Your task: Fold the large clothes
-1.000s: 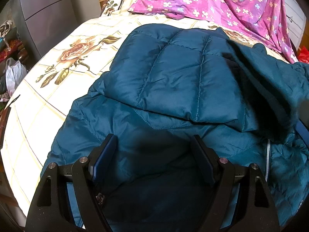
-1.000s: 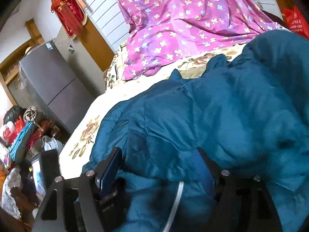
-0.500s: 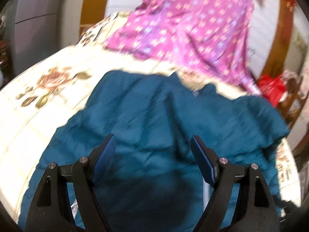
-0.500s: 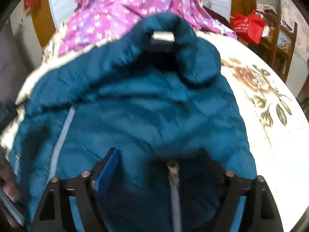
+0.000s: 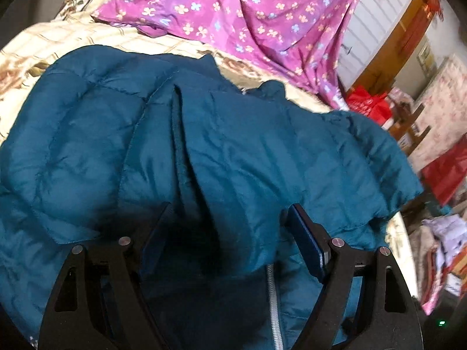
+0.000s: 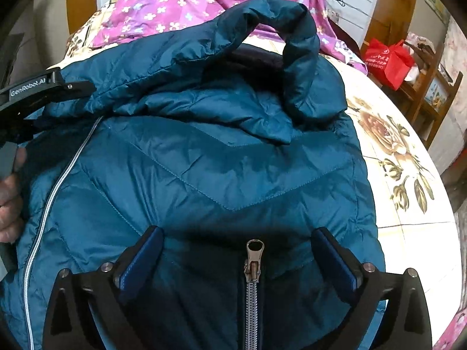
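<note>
A teal puffer jacket (image 5: 233,145) lies spread on the bed, front side up. My left gripper (image 5: 230,230) hovers low over it, open, and a loose fold of the jacket rests between the jaws; the right pad's blue face is bare. In the right wrist view the jacket (image 6: 219,160) fills the frame, its collar (image 6: 297,43) curled up at the far end. My right gripper (image 6: 242,248) stands wide over the zipper pull (image 6: 254,250), its jaws opening and not touching it. A finger (image 6: 67,87) of the left gripper reaches under a folded layer at the left, beside a hand (image 6: 8,189).
A purple flowered sheet (image 5: 248,14) lies bunched at the head of the bed. The cream rose-patterned bedspread (image 6: 388,145) shows bare to the right of the jacket. Off the bed's right edge stand a red bag (image 6: 388,61) and wooden furniture (image 6: 432,87).
The right gripper, which was shut on the jacket's zipper edge, has opened wide and swung to look down the jacket front. The left view has swung right across the jacket.
</note>
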`<state>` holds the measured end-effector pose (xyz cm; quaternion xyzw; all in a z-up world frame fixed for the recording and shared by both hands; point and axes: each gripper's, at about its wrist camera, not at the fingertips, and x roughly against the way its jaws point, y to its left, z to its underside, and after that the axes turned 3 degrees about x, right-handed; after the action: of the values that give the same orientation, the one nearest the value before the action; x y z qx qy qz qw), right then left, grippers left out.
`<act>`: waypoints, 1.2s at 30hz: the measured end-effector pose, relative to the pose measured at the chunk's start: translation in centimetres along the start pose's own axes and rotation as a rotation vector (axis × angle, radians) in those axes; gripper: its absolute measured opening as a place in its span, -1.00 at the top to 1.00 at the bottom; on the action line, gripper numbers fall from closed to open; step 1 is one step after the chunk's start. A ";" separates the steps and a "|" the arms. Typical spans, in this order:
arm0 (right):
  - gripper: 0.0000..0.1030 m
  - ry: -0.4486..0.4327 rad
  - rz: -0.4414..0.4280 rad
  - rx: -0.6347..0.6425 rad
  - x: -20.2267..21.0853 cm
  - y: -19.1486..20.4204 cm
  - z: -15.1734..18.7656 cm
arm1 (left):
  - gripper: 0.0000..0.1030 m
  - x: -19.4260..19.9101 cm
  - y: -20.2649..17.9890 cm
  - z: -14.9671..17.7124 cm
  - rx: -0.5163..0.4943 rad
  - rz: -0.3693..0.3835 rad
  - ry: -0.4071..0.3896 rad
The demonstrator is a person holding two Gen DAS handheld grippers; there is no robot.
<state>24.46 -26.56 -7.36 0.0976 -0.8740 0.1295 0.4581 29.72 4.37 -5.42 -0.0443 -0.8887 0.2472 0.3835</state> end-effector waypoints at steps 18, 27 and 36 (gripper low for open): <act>-1.00 -0.010 0.008 -0.005 -0.1 0.6 0.1 | 0.87 6.1 4.6 -1.9 0.120 -0.110 -0.231; -1.00 0.000 -0.009 -0.013 -0.2 0.4 0.0 | 0.75 3.6 5.3 -1.7 0.105 -0.262 -0.142; -1.00 0.000 -0.017 -0.018 -0.4 0.0 0.0 | 0.90 4.6 5.3 -2.3 0.032 -0.379 -0.254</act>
<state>24.73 -26.48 -7.71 0.1009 -0.8741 0.1178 0.4602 27.48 11.15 -3.58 0.1610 -0.9183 0.1883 0.3088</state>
